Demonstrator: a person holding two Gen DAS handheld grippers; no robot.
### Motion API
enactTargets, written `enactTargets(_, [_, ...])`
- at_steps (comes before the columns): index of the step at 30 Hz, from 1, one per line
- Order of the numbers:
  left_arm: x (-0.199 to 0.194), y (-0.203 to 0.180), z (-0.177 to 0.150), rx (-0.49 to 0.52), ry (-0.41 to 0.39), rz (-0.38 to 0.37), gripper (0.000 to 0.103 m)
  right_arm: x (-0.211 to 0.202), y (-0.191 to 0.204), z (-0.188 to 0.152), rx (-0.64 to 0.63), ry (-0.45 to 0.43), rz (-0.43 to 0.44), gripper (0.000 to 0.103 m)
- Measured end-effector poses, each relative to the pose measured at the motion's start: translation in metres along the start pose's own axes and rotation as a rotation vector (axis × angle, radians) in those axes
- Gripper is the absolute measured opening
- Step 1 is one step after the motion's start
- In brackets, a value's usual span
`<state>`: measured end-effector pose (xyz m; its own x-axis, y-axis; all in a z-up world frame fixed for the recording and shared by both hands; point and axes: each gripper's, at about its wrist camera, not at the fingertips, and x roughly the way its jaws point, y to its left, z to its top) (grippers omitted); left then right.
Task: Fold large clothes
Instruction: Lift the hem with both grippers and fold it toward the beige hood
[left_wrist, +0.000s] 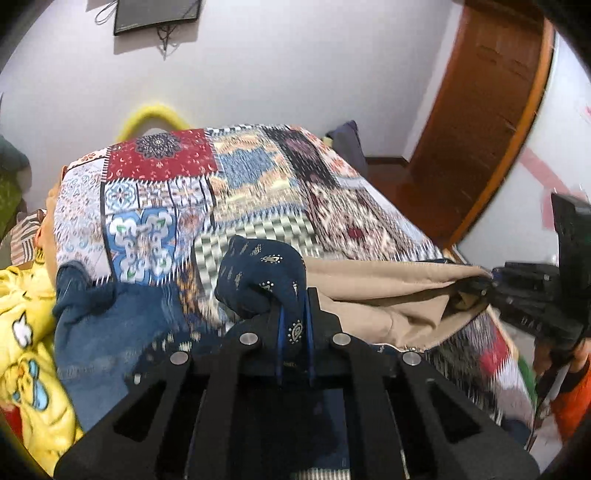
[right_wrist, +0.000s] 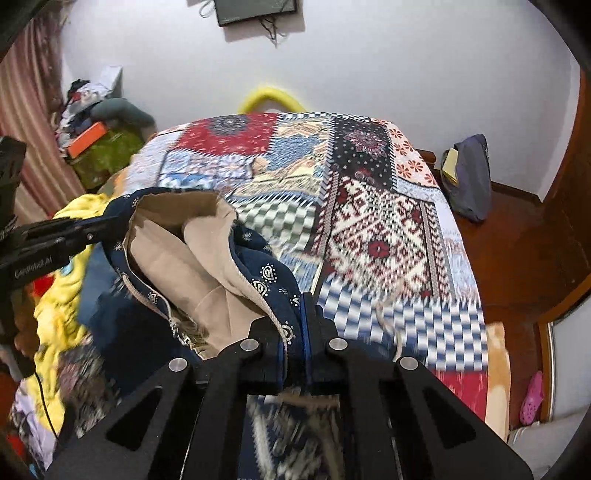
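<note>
The bed (right_wrist: 388, 221), under its patchwork cover, carries everything here, and a heap of other clothes (left_wrist: 33, 332) crowds its near left corner. The garment to be folded, a navy printed jacket (right_wrist: 207, 266) with a beige lining, hangs in the air above the near end of the bed, stretched between the two claws with the lining turned outward.

The left claw (left_wrist: 294, 325) is pinching a bunched navy edge of it. The right claw (right_wrist: 295, 332) is pinching the opposite edge, where lining and print meet at a seam.

The biggest risk, to my eye, is the jacket's slack middle catching on the heap of clothes and dragging a piece along as it is carried over. Next, each hold is only a small bite of cloth; a quick pull apart could strip one edge free and drop that side. Smallest: the left bite looks bunched, so the fold may come out crooked or inside-out.
</note>
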<state>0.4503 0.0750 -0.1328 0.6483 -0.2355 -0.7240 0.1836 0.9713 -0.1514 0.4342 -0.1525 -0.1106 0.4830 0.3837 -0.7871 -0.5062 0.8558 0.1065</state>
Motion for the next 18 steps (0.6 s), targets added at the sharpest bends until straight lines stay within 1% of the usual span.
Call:
enactTargets(2, [-0.004, -0.005, -0.016, 0.034, 0.022, 0.018, 0.008, -0.002, 0.000, -0.015, 0.001, 0.012, 0.001, 0.007])
enactTargets(6, [-0.001, -0.009, -0.059, 0.056, 0.102, 0.048, 0.009, 0.004, 0.000, -0.046, -0.003, 0.049, -0.031, 0.007])
enactTargets(9, [0.011, -0.004, -0.091, 0.035, 0.160, 0.063, 0.009, 0.017, -0.006, -0.067, 0.028, 0.096, -0.045, 0.007])
enactTargets(11, [0.020, -0.001, -0.110, 0.017, 0.201, 0.077, 0.012, 0.023, -0.010, -0.079, 0.040, 0.125, -0.058, 0.007])
enactTargets(13, [0.033, 0.003, -0.127, -0.017, 0.242, 0.072, 0.014, 0.028, -0.012, -0.091, 0.044, 0.162, -0.058, 0.008])
enactTargets(14, [0.036, 0.005, -0.132, -0.027, 0.249, 0.069, 0.014, 0.031, -0.013, -0.095, 0.045, 0.178, -0.059, 0.013])
enactTargets(15, [0.038, 0.006, -0.136, -0.037, 0.251, 0.074, 0.019, 0.033, -0.013, -0.098, 0.045, 0.196, -0.060, 0.015])
enactTargets(16, [0.038, 0.007, -0.138, -0.043, 0.249, 0.084, 0.026, 0.034, -0.013, -0.100, 0.040, 0.215, -0.062, 0.022])
enactTargets(17, [0.036, 0.007, -0.138, -0.046, 0.248, 0.091, 0.031, 0.033, -0.011, -0.102, 0.036, 0.227, -0.060, 0.028])
enactTargets(18, [0.034, 0.007, -0.138, -0.051, 0.246, 0.095, 0.040, 0.033, -0.009, -0.102, 0.028, 0.250, -0.048, 0.031])
